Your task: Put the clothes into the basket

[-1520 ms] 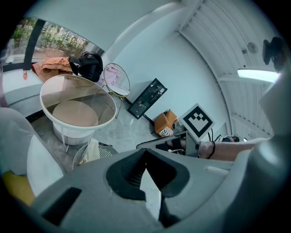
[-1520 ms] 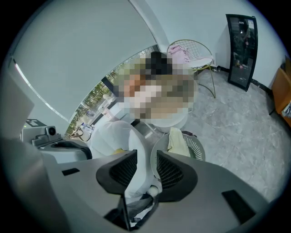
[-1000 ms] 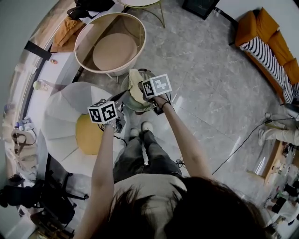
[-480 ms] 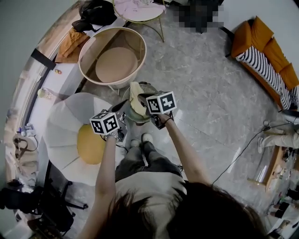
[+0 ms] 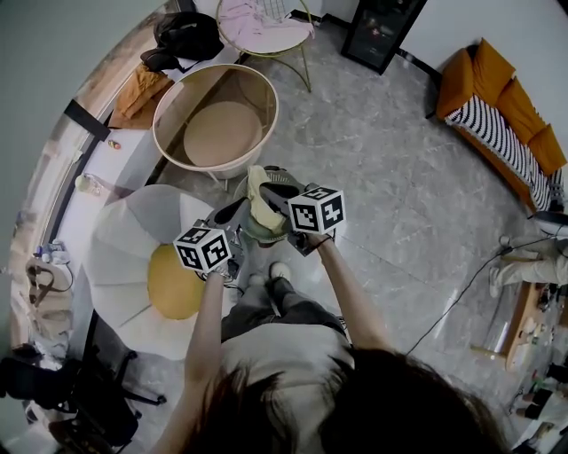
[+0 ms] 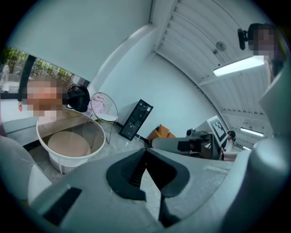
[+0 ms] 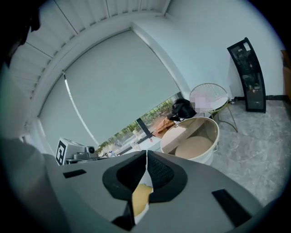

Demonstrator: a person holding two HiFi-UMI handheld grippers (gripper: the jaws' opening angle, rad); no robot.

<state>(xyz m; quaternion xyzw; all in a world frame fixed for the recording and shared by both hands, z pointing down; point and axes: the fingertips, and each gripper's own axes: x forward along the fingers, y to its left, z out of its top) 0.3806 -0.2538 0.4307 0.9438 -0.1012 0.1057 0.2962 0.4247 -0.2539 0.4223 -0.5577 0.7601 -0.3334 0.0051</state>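
Note:
A pale yellow cloth [image 5: 256, 189] hangs from my right gripper [image 5: 272, 190], whose jaws are shut on it; in the right gripper view the cloth [image 7: 141, 198] shows pinched between the pads of the right gripper [image 7: 146, 157]. It hangs over a round grey-green stand [image 5: 266, 222]. The round beige basket [image 5: 216, 133] stands just beyond with nothing in it, and the same basket [image 7: 191, 141] and basket [image 6: 68, 143] show ahead of each gripper. My left gripper [image 5: 240, 207] is beside the cloth's left edge. The left gripper [image 6: 145, 152] has its tips together with nothing visible between them.
A white chair with a yellow cushion [image 5: 169, 277] is at my left. Behind the basket are a wire side table [image 5: 264, 22], orange clothes [image 5: 142, 86] and a black bag [image 5: 188, 35]. An orange sofa [image 5: 501, 84] and a floor cable [image 5: 461, 277] lie to the right.
Both grippers have risen toward the camera, the right one carrying the yellow cloth up with it. The head view has shifted, so the basket sits lower in the picture.

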